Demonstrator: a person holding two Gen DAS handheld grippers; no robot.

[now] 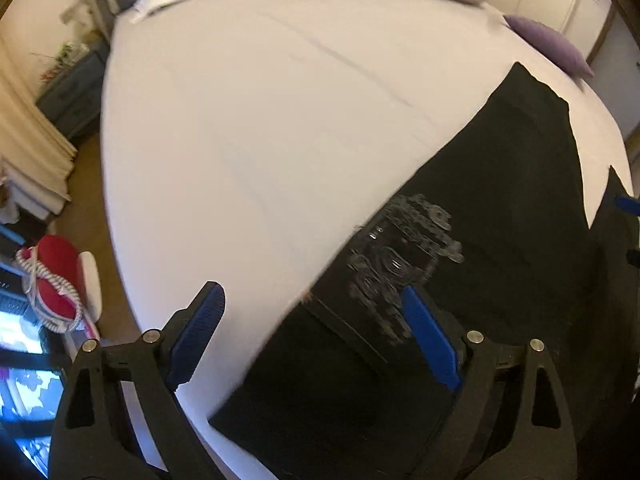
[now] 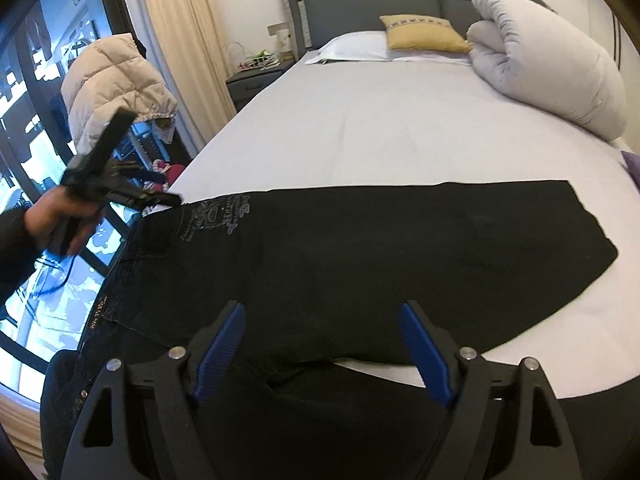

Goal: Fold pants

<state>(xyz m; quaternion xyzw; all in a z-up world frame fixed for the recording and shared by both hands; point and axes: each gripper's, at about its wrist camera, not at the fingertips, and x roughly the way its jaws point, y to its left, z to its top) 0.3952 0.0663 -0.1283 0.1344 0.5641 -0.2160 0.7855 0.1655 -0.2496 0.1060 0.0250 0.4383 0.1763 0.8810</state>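
Black pants [image 2: 360, 264], laid flat across bed [image 2: 360, 128] foot, waistband at bed's left edge; left gripper [image 1: 312, 328] and right gripper [image 2: 320, 344] wide open, empty; best pinch both fabric layers squarely.

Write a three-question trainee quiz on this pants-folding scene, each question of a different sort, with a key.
1. True or false: the left gripper already clamps the black pants.
2. Multiple choice: which cushion lies on the white pillow by the headboard? A) red B) yellow C) green
3. Fill in: the rolled duvet lies at the ___ end of the bed.

Key
1. False: both its pads stand apart, nothing pinched between them. The right gripper is open too.
2. B, the yellow cushion.
3. Head, beside the pillow.
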